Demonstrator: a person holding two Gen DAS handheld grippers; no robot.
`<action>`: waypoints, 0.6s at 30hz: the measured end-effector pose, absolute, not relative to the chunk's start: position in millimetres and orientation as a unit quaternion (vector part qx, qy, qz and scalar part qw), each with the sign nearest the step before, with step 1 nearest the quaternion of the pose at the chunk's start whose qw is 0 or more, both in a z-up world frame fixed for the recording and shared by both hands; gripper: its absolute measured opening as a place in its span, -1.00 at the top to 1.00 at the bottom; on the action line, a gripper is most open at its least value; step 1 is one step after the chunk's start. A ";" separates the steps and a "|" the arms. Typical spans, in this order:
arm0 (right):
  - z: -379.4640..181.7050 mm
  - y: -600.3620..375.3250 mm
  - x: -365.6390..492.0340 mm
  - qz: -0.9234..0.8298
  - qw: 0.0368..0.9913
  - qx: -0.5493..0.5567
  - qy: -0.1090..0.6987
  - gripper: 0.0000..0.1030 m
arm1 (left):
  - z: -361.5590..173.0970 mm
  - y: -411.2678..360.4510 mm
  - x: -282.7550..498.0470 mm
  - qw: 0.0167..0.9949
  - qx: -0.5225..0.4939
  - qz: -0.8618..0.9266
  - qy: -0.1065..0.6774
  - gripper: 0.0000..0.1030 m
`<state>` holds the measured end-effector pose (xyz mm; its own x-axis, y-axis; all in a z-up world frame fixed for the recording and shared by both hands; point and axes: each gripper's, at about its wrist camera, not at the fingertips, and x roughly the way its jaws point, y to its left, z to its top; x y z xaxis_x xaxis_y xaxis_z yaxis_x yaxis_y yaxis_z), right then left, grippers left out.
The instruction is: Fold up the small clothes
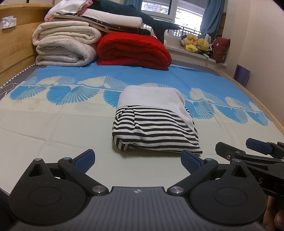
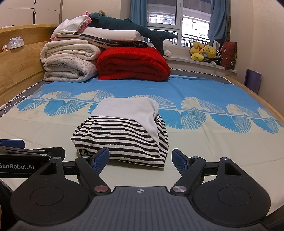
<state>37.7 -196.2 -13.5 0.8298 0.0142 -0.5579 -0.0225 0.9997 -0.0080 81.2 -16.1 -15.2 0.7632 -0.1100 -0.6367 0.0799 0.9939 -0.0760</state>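
Note:
A folded garment [image 1: 156, 122], black-and-white striped with a plain white part on top, lies on the bed sheet [image 1: 53, 124]; it also shows in the right wrist view [image 2: 124, 135]. My left gripper [image 1: 137, 160] is open and empty, just short of the garment's near edge. My right gripper [image 2: 141, 160] is open and empty, its left fingertip [image 2: 101, 158] close in front of the garment's near edge. The right gripper's fingers also show at the right edge of the left wrist view [image 1: 255, 151], and the left gripper shows at the left edge of the right wrist view [image 2: 21, 152].
Folded cream blankets [image 1: 65, 48] and a red quilt [image 1: 133, 49] are stacked at the head of the bed, with pillows and a dark plush shark [image 1: 134, 16] on top. Plush toys [image 1: 197, 43] sit on the windowsill. A wooden headboard [image 1: 14, 44] runs along the left.

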 end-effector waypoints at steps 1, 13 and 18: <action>-13.6 -196.2 37.8 0.010 0.956 -0.007 0.292 -0.53 | -15.1 -15.5 80.9 0.939 -0.023 -0.052 0.340 -0.99; -13.8 -196.8 38.4 0.009 0.956 -0.008 0.293 -0.53 | -15.3 -16.1 80.6 0.939 -0.023 -0.052 0.340 -0.99; -13.7 -196.6 38.3 0.009 0.956 -0.008 0.293 -0.53 | -15.3 -16.2 80.6 0.939 -0.023 -0.052 0.341 -0.99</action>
